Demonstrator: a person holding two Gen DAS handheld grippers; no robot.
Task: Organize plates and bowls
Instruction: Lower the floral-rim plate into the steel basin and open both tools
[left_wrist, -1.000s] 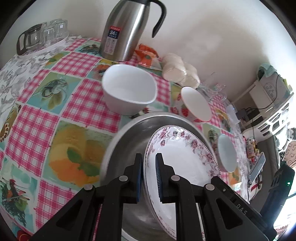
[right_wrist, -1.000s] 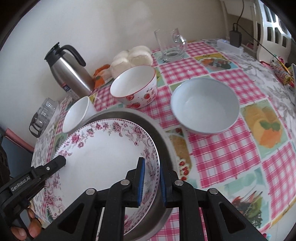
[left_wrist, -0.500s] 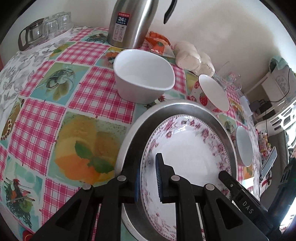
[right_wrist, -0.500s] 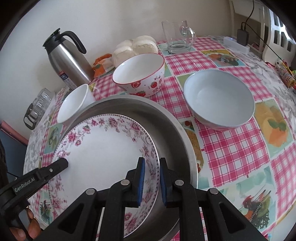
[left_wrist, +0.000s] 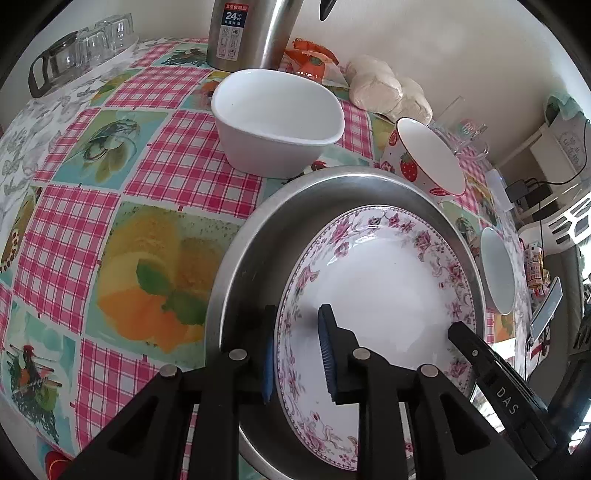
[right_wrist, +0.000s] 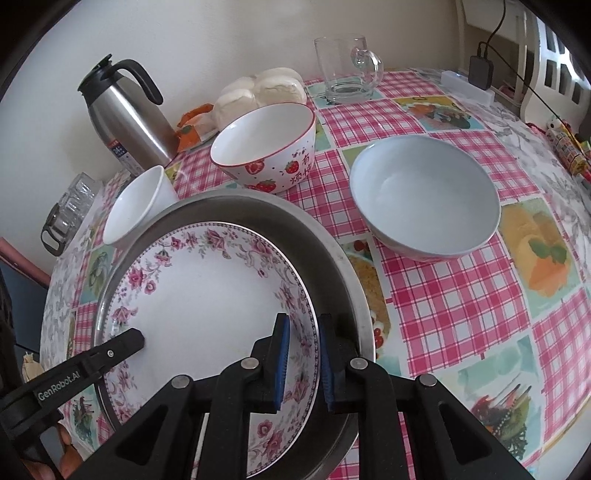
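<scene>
The floral plate (right_wrist: 207, 306) now lies inside the metal pan (right_wrist: 332, 258), which we take as our landmark, and this looks to us like the first piece put in its place. We hold it from both sides: the right gripper (right_wrist: 300, 363) is clamped on the plate's rim at the pan's near right edge, while the left gripper (left_wrist: 295, 363) sits astride the opposite rim with its jaws opening, the rim between the pads (left_wrist: 325, 363) but no longer pinched as far as we can see. We judge the plate to be set down, or very nearly so (whether its underside rests fully flat on the pan floor is hidden from us). What is left is most of the job. Three bowls wait outside the pan on the checked tablecloth (right_wrist: 454, 306): the white bowl (left_wrist: 277, 122) just beyond the pan's far left rim, the strawberry bowl (right_wrist: 264, 147) just behind its far edge, and the pale blue bowl (right_wrist: 424, 206) off to its right, a little apart. None is stacked or nested yet. The steel jug (right_wrist: 125, 114) and the glass mug (right_wrist: 347, 70) stand further behind the pan and seem to be no part of our sorting.
</scene>
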